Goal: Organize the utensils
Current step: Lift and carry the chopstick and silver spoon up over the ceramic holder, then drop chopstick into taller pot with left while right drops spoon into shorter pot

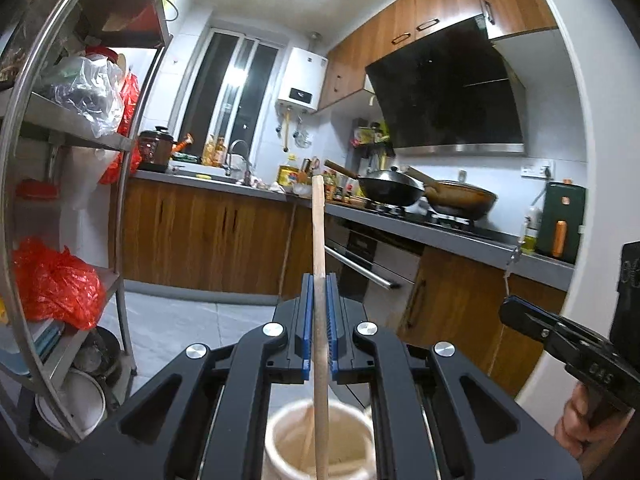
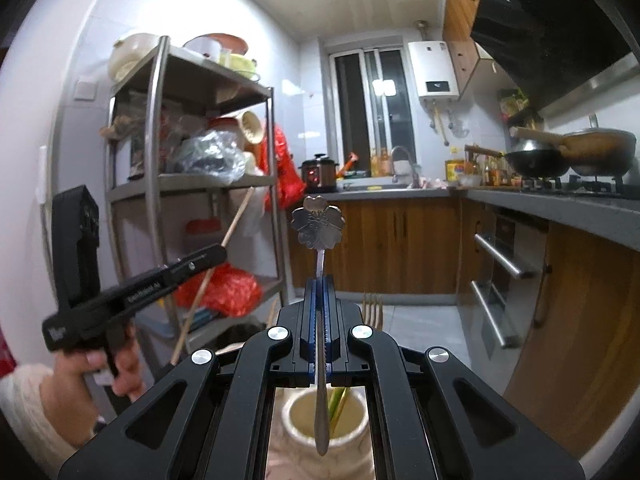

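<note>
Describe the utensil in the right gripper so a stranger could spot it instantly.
Start at the cream utensil holder below the right gripper. Clamped upright between its blue pads is a slim metal spoon. Unlike the plain wooden stick in the left gripper, its handle ends in a flower-shaped medallion.

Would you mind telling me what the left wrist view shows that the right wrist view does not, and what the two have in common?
Only the left wrist view shows the left gripper shut on a wooden stick, whose lower end reaches into a cream holder, and a green appliance on the counter.

Only the right wrist view shows the right gripper shut on a flower-ended metal spoon above a holder, plus gold fork tines.

Both show the steel shelf rack, window, water heater, stove woks and range hood.
</note>
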The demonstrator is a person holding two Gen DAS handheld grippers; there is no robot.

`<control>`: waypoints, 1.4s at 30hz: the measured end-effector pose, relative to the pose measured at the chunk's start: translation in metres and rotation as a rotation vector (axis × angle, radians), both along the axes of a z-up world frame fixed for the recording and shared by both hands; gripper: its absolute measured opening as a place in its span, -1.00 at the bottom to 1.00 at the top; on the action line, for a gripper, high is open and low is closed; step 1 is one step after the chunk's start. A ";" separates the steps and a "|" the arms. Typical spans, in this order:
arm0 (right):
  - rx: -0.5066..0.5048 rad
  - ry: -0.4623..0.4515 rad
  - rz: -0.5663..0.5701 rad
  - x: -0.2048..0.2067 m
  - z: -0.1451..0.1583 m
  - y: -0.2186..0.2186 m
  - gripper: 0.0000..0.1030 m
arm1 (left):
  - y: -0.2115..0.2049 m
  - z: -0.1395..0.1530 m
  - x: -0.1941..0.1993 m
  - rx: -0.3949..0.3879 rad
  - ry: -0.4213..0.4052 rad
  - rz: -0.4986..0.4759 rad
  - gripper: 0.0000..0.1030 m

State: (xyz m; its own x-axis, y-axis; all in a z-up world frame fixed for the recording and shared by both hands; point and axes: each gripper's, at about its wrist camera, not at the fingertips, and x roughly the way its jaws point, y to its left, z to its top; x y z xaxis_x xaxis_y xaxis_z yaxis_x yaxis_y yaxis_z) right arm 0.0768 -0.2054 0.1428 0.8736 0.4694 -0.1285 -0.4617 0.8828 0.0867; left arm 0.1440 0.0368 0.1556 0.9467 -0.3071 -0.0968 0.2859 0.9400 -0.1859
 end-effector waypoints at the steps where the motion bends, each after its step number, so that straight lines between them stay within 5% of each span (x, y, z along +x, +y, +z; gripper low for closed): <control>1: 0.008 0.000 -0.011 0.007 -0.001 0.001 -0.92 | -0.004 -0.003 0.008 0.004 0.003 0.012 -0.88; 9: 0.034 0.019 -0.047 0.034 -0.022 0.007 -0.92 | -0.014 -0.028 0.033 -0.014 0.018 0.060 -0.88; 17: 0.030 0.090 -0.052 0.044 -0.054 0.005 -0.92 | -0.014 -0.059 0.011 0.086 0.042 0.089 -0.88; 27: 0.036 0.188 -0.068 0.053 -0.079 0.005 -0.92 | -0.004 -0.072 0.007 0.119 0.125 0.075 -0.88; 42: 0.031 0.265 -0.106 0.064 -0.091 0.003 -0.91 | 0.001 -0.072 0.002 0.106 0.120 0.058 -0.82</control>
